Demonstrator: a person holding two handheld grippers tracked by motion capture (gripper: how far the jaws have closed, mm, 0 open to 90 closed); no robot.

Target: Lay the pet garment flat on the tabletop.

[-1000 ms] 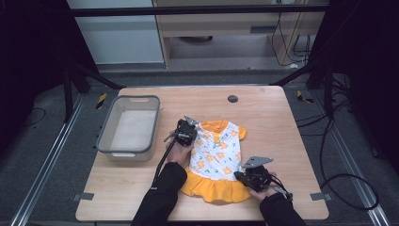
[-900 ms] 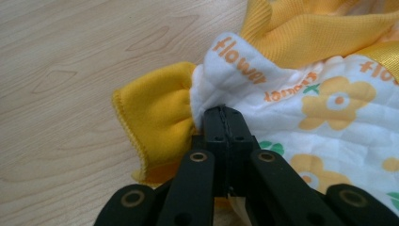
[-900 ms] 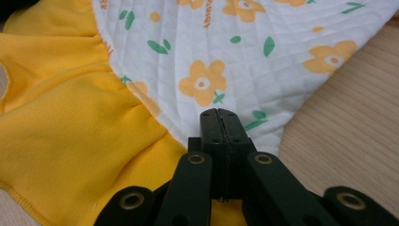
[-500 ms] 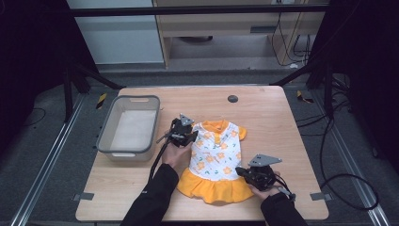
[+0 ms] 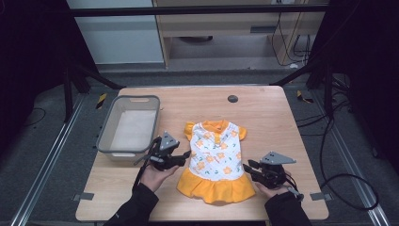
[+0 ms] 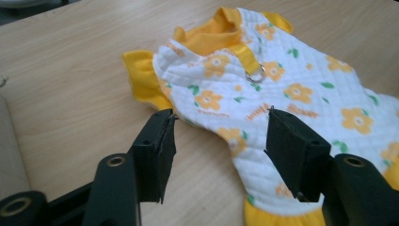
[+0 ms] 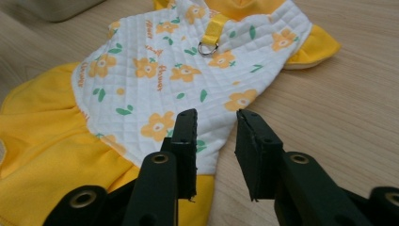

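A small dress point(image 5: 214, 157) with a white flowered top and an orange skirt lies flat on the wooden table point(image 5: 268, 113). My left gripper point(image 5: 187, 154) is at the dress's left side. Its jaws have just been opening and stand wide apart. In the left gripper view the left gripper point(image 6: 221, 117) frames the dress point(image 6: 291, 80) edge without pressing it. My right gripper point(image 5: 248, 165) sits at the dress's right side near the skirt. Its jaws have also just been opening. In the right gripper view the right gripper point(image 7: 215, 115) hovers over the dress point(image 7: 164, 70) hem, pads off the cloth.
A grey plastic bin point(image 5: 106, 136) stands at the table's left, just beyond my left hand. A small black round disc point(image 5: 232, 98) sits near the far edge. Bare wood lies to the right of the dress and behind it.
My left gripper let go at the dress's left sleeve, opened, and drew back toward the near edge. My right gripper opened and shifted slightly right. The dress stays flat.
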